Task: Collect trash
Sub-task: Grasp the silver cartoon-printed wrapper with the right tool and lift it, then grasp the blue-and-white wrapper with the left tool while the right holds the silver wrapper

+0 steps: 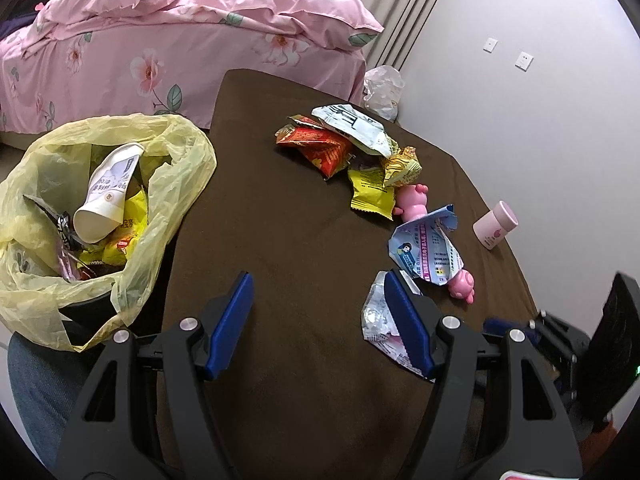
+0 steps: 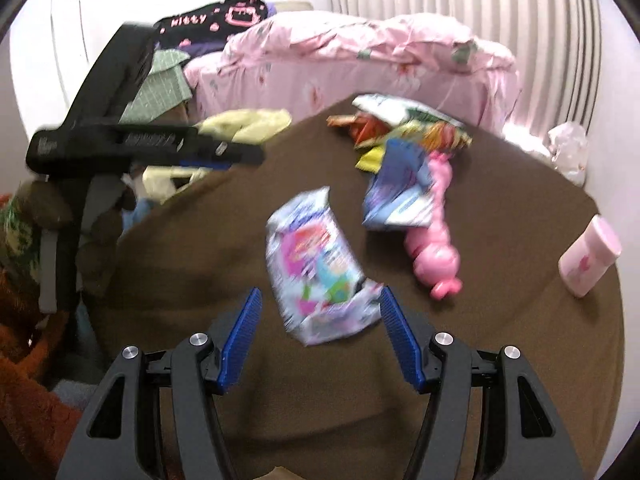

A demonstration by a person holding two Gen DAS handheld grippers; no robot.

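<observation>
Where it gapes, yellow bag (image 1: pixel 176 184) holds white tube (image 1: pixel 107 196), wrappers (image 1: pixel 120 240).

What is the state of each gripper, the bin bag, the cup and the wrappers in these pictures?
Left gripper: open, empty, above the brown cloth-covered table.
Right gripper: open, empty, pointing at the pale crumpled snack wrapper.
Yellow plastic bin bag: open, part full.
White paper cup: tilted inside the bag.
Red foil wrapper: crumpled, on the table.
Pink cylindrical bottle: capped, tilted.
</observation>
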